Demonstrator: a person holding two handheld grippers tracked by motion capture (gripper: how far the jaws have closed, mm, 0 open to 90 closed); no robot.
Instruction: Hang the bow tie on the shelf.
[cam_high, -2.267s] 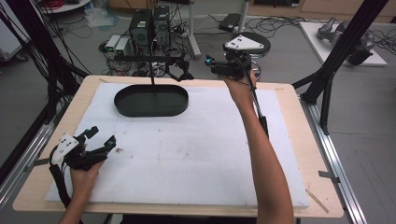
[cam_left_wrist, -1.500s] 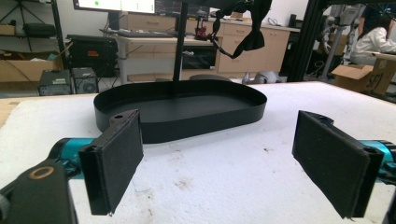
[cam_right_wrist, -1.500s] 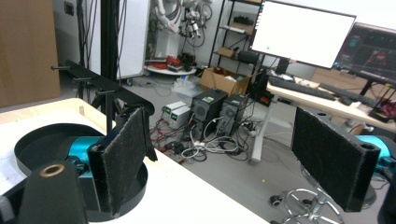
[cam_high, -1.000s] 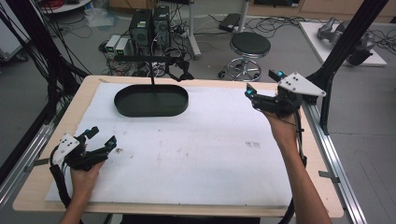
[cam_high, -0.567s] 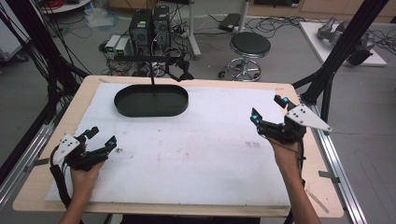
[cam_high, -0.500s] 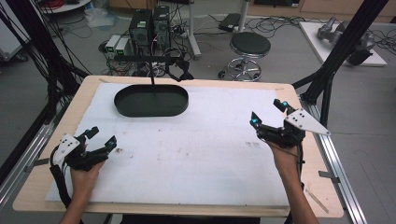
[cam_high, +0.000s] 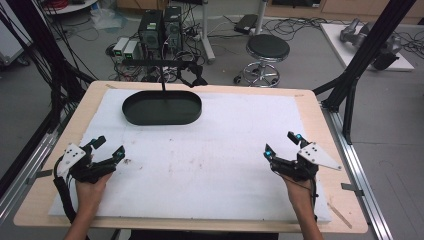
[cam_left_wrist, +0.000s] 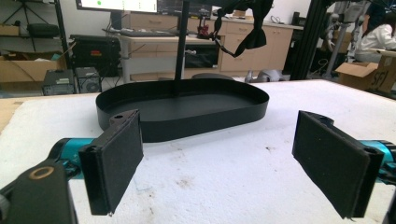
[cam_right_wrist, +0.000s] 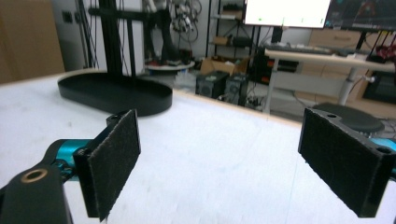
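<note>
A black oval tray (cam_high: 162, 108) lies empty at the back left of the white mat (cam_high: 210, 150); it also appears ahead in the left gripper view (cam_left_wrist: 182, 109) and far left in the right gripper view (cam_right_wrist: 114, 93). My left gripper (cam_high: 110, 148) rests near the mat's front left, held by a hand, its jaws open with nothing between the pads (cam_left_wrist: 114, 158). My right gripper (cam_high: 281, 145) hovers low over the front right of the mat, jaws wide open and empty, pads (cam_right_wrist: 112, 161) apart.
The mat covers a wooden table (cam_high: 310, 107). A black post with a dark clamp (cam_high: 165, 75) rises behind the tray. A stool (cam_high: 268, 50), computer boxes (cam_high: 160, 25) and cables stand on the floor beyond the far edge. Black frame legs (cam_high: 360, 65) flank the table's right.
My right gripper came back from beyond the table's far edge, swung right and drew toward the front right of the mat. The left gripper stayed still.
</note>
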